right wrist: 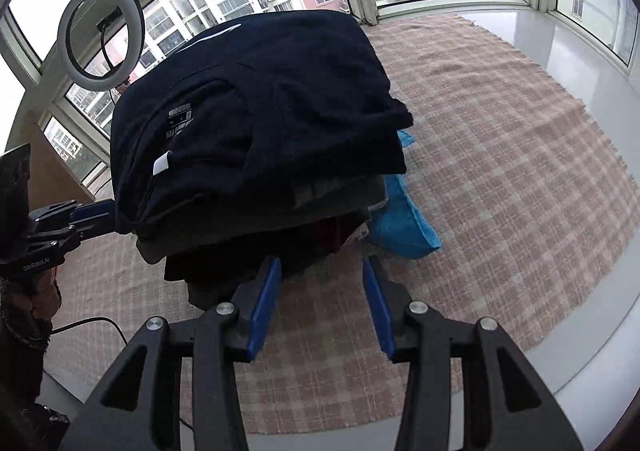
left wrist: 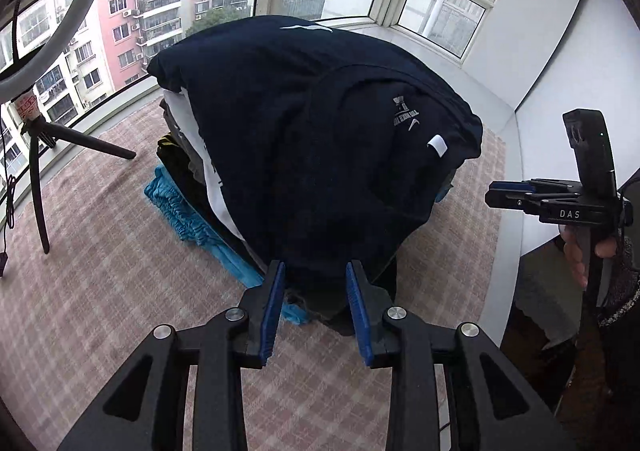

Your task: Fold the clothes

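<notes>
A stack of folded clothes sits on a pink plaid cloth (left wrist: 100, 291). On top lies a folded navy shirt (left wrist: 300, 131) (right wrist: 260, 91) with grey print and a white tag (left wrist: 437, 145). Beneath it are white, grey and dark garments, with a blue garment (left wrist: 180, 211) (right wrist: 400, 219) at the bottom. My left gripper (left wrist: 316, 287) is open, its blue pads at the near edge of the stack with nothing pinched. In the right wrist view the left gripper (right wrist: 96, 213) reaches the stack's left side. My right gripper (right wrist: 322, 275) is open in front of the stack's lower layers; it also shows at the right (left wrist: 496, 195), clear of the pile.
A ring light (right wrist: 100, 31) on a tripod (left wrist: 40, 155) stands on the cloth left of the stack, and its cable (right wrist: 100, 321) trails near the front. Windows curve around the back. A white ledge (left wrist: 508, 211) borders the plaid cloth (right wrist: 500, 131), which lies bare to the right of the stack.
</notes>
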A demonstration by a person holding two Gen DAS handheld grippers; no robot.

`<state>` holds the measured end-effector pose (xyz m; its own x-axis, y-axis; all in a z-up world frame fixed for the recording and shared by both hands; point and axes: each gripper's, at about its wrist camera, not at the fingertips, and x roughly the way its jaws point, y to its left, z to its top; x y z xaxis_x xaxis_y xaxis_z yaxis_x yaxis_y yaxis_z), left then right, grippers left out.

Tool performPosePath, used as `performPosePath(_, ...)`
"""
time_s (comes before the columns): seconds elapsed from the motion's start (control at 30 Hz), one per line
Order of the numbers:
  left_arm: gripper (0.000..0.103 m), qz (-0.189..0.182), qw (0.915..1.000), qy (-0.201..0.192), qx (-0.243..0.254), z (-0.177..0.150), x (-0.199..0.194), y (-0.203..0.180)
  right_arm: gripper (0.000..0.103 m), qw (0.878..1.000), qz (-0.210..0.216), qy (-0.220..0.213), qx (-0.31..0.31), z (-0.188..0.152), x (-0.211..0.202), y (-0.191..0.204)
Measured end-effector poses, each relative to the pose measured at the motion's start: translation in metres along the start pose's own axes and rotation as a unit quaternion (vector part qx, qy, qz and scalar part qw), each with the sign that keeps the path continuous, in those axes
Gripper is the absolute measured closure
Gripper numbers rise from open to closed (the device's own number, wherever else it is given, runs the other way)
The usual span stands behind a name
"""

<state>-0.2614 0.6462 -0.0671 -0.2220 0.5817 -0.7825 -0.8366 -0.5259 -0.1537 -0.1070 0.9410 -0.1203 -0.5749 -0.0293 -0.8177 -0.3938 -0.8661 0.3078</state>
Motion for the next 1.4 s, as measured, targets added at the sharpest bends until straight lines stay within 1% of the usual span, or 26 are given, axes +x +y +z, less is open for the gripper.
performPosePath(0.1, 0.073, 0.015, 0.9997, 0.014, -0.016, -0.031, -0.023, 0.007, 0.06, 0.998, -0.005, -0.013, 0.056, -0.037, -0.028, -0.001)
performPosePath(0.13, 0.073, 0.02, 0.9994, 0.019, -0.021, -0.041, -0.031, 0.009, 0.056, 0.997, -0.006, -0.018, 0.071, -0.048, -0.037, 0.002)
performPosePath(0.2, 0.071, 0.03, 0.9986, 0.029, -0.031, -0.061, -0.046, 0.014, 0.052, 0.997, -0.008, -0.031, 0.068, -0.066, -0.049, 0.028)
performPosePath(0.27, 0.063, 0.041, 0.9976, 0.038, -0.041, -0.082, -0.062, 0.018, 0.051, 0.998, -0.015, -0.039, 0.053, -0.082, -0.056, 0.061)
performPosePath(0.3, 0.055, 0.051, 0.9971, 0.031, -0.047, -0.088, -0.075, 0.022, 0.051, 0.998, -0.016, -0.041, 0.037, -0.087, -0.058, 0.081)
performPosePath(0.33, 0.051, 0.054, 0.9971, 0.021, -0.049, -0.094, -0.089, 0.025, 0.051, 0.999, -0.017, -0.043, 0.021, -0.092, -0.06, 0.101)
performPosePath(0.37, 0.05, 0.055, 0.9971, 0.011, -0.051, -0.1, -0.102, 0.028, 0.051, 0.999, -0.023, -0.046, 0.005, -0.097, -0.062, 0.121)
performPosePath(0.43, 0.043, 0.059, 0.997, -0.008, -0.048, -0.113, -0.129, 0.033, 0.051, 0.996, -0.053, -0.065, -0.014, -0.108, -0.068, 0.158)
performPosePath(0.5, 0.04, 0.067, 0.9967, -0.027, -0.039, -0.128, -0.156, 0.036, 0.051, 0.992, -0.088, -0.086, -0.027, -0.121, -0.079, 0.192)
performPosePath(0.57, 0.032, 0.074, 0.9956, -0.048, -0.032, -0.146, -0.184, 0.041, 0.051, 0.986, -0.124, -0.108, -0.036, -0.139, -0.093, 0.225)
performPosePath(0.6, 0.027, 0.079, 0.9947, -0.058, -0.031, -0.155, -0.198, 0.044, 0.047, 0.983, -0.14, -0.118, -0.037, -0.148, -0.1, 0.241)
performPosePath(0.63, 0.027, 0.079, 0.9942, -0.064, -0.033, -0.163, -0.209, 0.046, 0.043, 0.979, -0.152, -0.128, -0.036, -0.158, -0.108, 0.255)
performPosePath(0.7, 0.027, 0.078, 0.9933, -0.075, -0.039, -0.179, -0.23, 0.051, 0.041, 0.974, -0.165, -0.15, -0.039, -0.178, -0.123, 0.282)
performPosePath(0.73, 0.027, 0.077, 0.9928, -0.081, -0.042, -0.188, -0.241, 0.054, 0.04, 0.973, -0.168, -0.154, -0.041, -0.188, -0.128, 0.294)
performPosePath(0.83, 0.026, 0.076, 0.9911, -0.097, -0.05, -0.212, -0.273, 0.062, 0.039, 0.973, -0.165, -0.157, -0.04, -0.218, -0.141, 0.327)
performPosePath(0.9, 0.025, 0.074, 0.99, -0.108, -0.054, -0.229, -0.29, 0.066, 0.039, 0.972, -0.167, -0.158, -0.05, -0.237, -0.148, 0.348)
performPosePath(0.97, 0.025, 0.067, 0.9899, -0.111, -0.055, -0.245, -0.301, 0.069, 0.038, 0.968, -0.185, -0.161, -0.057, -0.254, -0.154, 0.365)
performPosePath(1.0, 0.025, 0.061, 0.9904, -0.11, -0.057, -0.252, -0.305, 0.07, 0.036, 0.967, -0.19, -0.16, -0.063, -0.262, -0.157, 0.372)
performPosePath(1.03, 0.025, 0.054, 0.9909, -0.109, -0.058, -0.259, -0.309, 0.071, 0.035, 0.965, -0.195, -0.16, -0.068, -0.269, -0.159, 0.379)
performPosePath(1.1, 0.025, 0.053, 0.9915, -0.107, -0.052, -0.27, -0.316, 0.07, 0.034, 0.964, -0.198, -0.164, -0.073, -0.282, -0.166, 0.39)
performPosePath(1.17, 0.024, 0.066, 0.9907, -0.111, -0.042, -0.278, -0.325, 0.067, 0.034, 0.963, -0.199, -0.164, -0.079, -0.291, -0.17, 0.399)
performPosePath(1.23, 0.025, 0.074, 0.99, -0.115, -0.035, -0.283, -0.333, 0.065, 0.034, 0.962, -0.2, -0.168, -0.076, -0.298, -0.174, 0.403)
performPosePath(1.4, 0.024, 0.068, 0.9895, -0.125, -0.025, -0.295, -0.351, 0.062, 0.034, 0.963, -0.2, -0.17, -0.064, -0.313, -0.18, 0.408)
